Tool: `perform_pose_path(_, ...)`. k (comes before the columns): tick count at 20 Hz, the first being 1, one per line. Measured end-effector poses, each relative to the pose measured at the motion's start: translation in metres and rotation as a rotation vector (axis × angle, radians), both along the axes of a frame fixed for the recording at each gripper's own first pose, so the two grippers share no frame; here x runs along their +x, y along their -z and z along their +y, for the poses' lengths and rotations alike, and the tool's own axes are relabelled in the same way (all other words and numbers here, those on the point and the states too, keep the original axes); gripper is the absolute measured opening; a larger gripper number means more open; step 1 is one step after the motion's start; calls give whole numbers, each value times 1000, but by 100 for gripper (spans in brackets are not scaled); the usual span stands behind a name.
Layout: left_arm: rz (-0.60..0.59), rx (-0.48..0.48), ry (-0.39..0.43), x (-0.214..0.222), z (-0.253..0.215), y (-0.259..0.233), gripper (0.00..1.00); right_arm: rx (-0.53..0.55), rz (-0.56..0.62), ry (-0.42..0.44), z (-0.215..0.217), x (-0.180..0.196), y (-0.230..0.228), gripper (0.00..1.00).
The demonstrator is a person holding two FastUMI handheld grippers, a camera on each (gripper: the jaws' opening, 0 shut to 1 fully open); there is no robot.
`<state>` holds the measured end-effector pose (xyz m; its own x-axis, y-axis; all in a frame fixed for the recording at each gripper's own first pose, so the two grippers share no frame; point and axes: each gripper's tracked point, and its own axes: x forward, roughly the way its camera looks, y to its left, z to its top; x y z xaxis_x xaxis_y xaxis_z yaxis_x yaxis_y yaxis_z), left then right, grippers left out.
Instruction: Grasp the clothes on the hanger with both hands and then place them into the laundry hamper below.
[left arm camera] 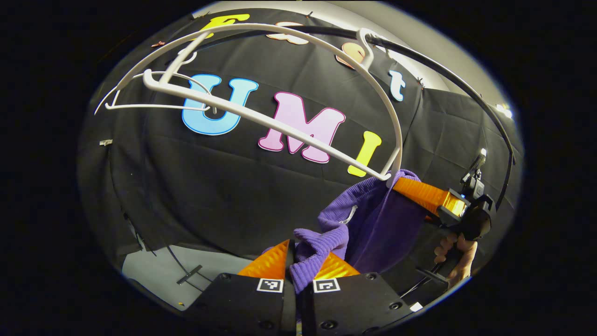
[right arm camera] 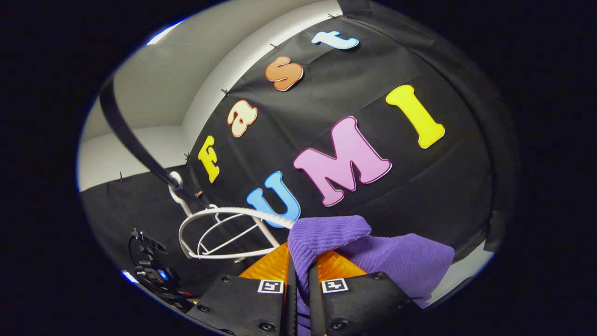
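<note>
A purple knit garment [left arm camera: 373,219] hangs off the right end of a white plastic hanger [left arm camera: 280,126], whose hook sits on a black rail [left arm camera: 447,74]. My left gripper [left arm camera: 301,261] is shut on a fold of the purple cloth at the bottom of the left gripper view. Farther right there, the right gripper [left arm camera: 406,186] with orange fingers pinches the garment just below the hanger's tip, held by a hand [left arm camera: 454,256]. In the right gripper view, my right gripper [right arm camera: 301,268] is shut on the purple garment [right arm camera: 368,252], with the white hanger [right arm camera: 224,233] to its left.
A second white hanger [left arm camera: 154,93] hangs farther back on the rail. Grey floor [left arm camera: 158,270] shows below the black cloth wall. The left gripper's body [right arm camera: 154,270] is at the lower left of the right gripper view.
</note>
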<state>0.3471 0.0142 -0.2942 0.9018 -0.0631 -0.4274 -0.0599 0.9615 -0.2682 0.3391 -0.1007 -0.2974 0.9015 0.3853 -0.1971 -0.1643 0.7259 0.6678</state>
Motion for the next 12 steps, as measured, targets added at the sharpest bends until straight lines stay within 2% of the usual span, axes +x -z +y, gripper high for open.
perform_pose_path(6,24,-21,-10,-9,-4,7,9,-18,98,-83,27,-38,27,15)
perform_pose_path(12,63,-42,-22,-43,-7,19,9,-12,179,-228,81,-80,44,14)
